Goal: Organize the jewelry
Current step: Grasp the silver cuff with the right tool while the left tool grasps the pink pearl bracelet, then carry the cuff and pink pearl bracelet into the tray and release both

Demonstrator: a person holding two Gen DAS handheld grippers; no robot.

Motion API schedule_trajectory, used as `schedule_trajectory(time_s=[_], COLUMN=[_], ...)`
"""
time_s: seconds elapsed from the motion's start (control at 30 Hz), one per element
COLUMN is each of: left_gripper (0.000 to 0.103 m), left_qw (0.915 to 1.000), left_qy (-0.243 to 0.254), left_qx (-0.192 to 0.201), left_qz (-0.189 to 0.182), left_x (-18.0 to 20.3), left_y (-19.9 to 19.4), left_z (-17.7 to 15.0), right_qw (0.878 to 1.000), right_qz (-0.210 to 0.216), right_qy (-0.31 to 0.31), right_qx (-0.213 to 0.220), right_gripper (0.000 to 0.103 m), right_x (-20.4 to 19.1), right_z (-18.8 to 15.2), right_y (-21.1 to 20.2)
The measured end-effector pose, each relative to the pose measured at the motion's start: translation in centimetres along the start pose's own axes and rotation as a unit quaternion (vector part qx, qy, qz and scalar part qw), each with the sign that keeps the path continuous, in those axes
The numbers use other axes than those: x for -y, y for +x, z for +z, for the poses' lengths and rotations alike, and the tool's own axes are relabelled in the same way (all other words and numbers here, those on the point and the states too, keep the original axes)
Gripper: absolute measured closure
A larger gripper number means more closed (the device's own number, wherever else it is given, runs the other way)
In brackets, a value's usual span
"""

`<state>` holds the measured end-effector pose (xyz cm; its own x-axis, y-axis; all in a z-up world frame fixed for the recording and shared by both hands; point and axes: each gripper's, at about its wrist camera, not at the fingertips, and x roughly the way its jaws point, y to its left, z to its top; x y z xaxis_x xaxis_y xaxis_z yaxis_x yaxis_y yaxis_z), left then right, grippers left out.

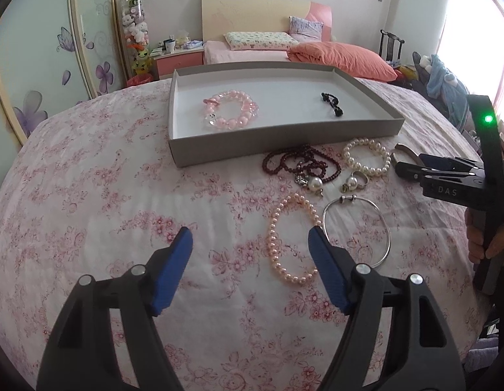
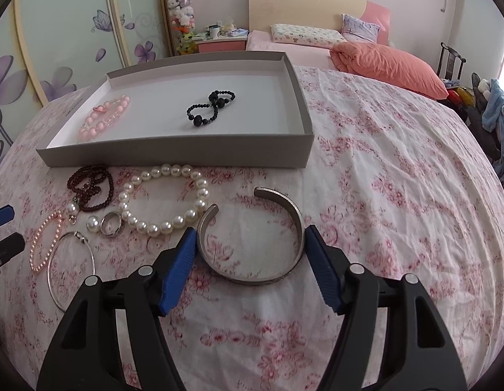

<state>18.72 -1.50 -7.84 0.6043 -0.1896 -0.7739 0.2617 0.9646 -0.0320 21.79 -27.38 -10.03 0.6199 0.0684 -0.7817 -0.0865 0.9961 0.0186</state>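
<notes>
The right gripper (image 2: 250, 233) gapes around the cuff (image 2: 252, 238) near the tray (image 2: 174, 156); stiff, slick metal, so pinch across its sides.

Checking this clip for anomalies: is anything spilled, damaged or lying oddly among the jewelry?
Nothing looks spilled or broken. The dark red bead strand lies bunched in loops against two pearl pendants, possibly tangled. The other pieces lie flat on the bedspread; two bracelets sit in the tray.

The left hand-held gripper (image 1: 250, 238) and the right hand-held gripper (image 2: 251, 236) both tilt steeply downward, blue-padded jaws spread apart, pressing on nothing.
</notes>
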Motion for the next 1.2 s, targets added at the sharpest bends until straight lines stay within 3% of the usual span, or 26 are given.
schedule_trajectory(time_s=[0.23,0.53,1.0,1.2], left_gripper=[0.062,0.094,0.094,0.096], left_qw=[0.9994,0.9991,0.9983,0.9992], left_qy=[0.009,0.024,0.027,0.015], left_qx=[-0.033,-0.032,-0.032,-0.03], left_qz=[0.003,0.009,0.041,0.024], left_x=[1.1,1.9,-0.2,-0.2], left_y=[1.9,2.1,1.6,1.5], left_z=[0.2,0.2,-0.1,-0.1], right_qw=[1.0,1.0,1.0,1.0], right_qz=[-0.004,-0.004,-0.004,0.0], right_qy=[0.007,0.007,0.002,0.009], right_qx=[-0.001,-0.001,-0.005,-0.004], right_gripper=[0.036,0.036,0.035,0.036], right_x=[0.0,-0.2,-0.6,-0.4], right_z=[-0.5,-0.8,-1.1,-1.1], right_y=[-0.4,-0.6,-0.8,-0.9])
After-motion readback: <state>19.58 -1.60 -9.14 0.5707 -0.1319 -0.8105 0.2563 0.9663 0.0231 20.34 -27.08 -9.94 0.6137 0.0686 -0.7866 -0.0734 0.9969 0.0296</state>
